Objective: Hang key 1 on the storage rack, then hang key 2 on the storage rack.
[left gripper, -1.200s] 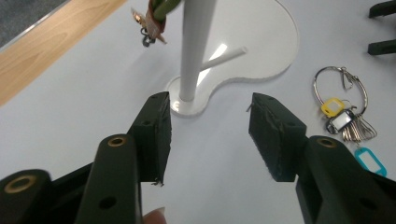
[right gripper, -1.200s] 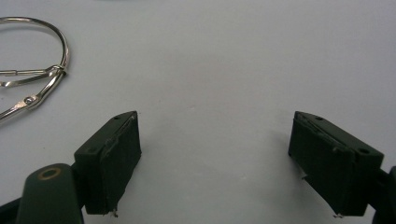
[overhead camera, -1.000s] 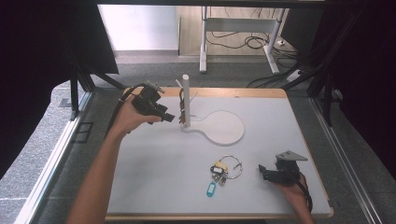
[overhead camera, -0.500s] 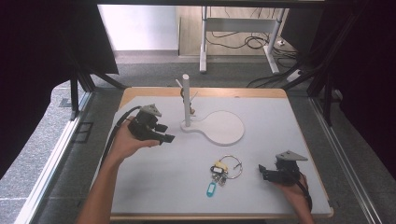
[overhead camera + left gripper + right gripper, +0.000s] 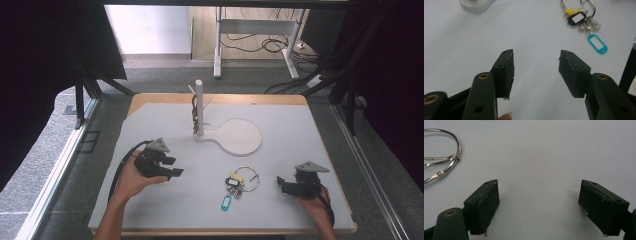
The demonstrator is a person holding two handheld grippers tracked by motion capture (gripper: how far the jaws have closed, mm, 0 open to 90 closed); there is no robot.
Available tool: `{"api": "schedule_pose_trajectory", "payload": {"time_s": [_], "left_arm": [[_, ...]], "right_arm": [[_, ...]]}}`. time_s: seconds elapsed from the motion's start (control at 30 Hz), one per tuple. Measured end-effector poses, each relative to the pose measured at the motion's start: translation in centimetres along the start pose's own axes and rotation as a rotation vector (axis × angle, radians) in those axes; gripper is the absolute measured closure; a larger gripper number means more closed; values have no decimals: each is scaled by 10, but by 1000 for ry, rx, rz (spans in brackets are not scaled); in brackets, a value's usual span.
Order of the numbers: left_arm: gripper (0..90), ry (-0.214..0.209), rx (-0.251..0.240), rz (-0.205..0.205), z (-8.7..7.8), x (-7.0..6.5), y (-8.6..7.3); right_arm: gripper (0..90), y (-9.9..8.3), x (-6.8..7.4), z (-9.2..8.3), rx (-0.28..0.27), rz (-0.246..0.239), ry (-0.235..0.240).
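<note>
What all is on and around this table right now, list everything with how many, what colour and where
white stand with an upright post and round flat base: one, white, table centre toward the far edge; small dark things hang on the post
bunch of keys on silver metal rings with yellow, black and teal plastic tags: one, near centre, between the two tools
pale grey table top with a wooden rim: one, middle of the high view
metal desk frame with black cables: one, on the floor beyond the table
left tool: one, black, jaws open and empty, left of the keys
right tool: one, black, jaws open and empty, right of the keys
</note>
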State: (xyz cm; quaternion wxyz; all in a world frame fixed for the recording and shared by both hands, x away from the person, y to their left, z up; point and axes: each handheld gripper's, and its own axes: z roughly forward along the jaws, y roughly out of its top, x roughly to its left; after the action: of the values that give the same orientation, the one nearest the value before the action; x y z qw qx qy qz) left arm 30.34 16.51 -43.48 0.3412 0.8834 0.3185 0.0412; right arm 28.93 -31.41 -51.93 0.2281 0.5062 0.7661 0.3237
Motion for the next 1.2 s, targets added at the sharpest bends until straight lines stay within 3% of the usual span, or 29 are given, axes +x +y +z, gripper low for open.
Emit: {"api": "schedule_pose_trajectory", "payload": {"time_s": [0.23, 0.33, 0.5, 0.63, 0.77, 0.9, 1.03, 1.2], "left_arm": [[458, -13, -3, -28, 7, -1, -17], [443, -8, 10, -22, 12, 0, -18], [441, -9, 8, -20, 12, 0, -16], [428, -29, 18, -15, 15, -1, -17], [427, -41, 25, -6, 19, -3, -18], [430, -56, 7, -6, 18, -6, -19], [430, -63, 0, -9, 18, -7, -19], [432, -60, 3, -7, 17, -8, -21]], "right_arm": [[181, 0, 1, -1, 3, 7, -4], [215, 1, 2, -3, 4, 9, -6], [225, 5, 0, -16, -43, 21, -24], [220, 14, -6, -30, -55, 57, 0], [248, 33, -4, -41, -33, 21, 15], [326, 53, 3, -46, 5, -54, 82], [396, 73, 12, -44, 77, -131, 141], [458, 90, 21, -34, 151, -177, 206]]}}
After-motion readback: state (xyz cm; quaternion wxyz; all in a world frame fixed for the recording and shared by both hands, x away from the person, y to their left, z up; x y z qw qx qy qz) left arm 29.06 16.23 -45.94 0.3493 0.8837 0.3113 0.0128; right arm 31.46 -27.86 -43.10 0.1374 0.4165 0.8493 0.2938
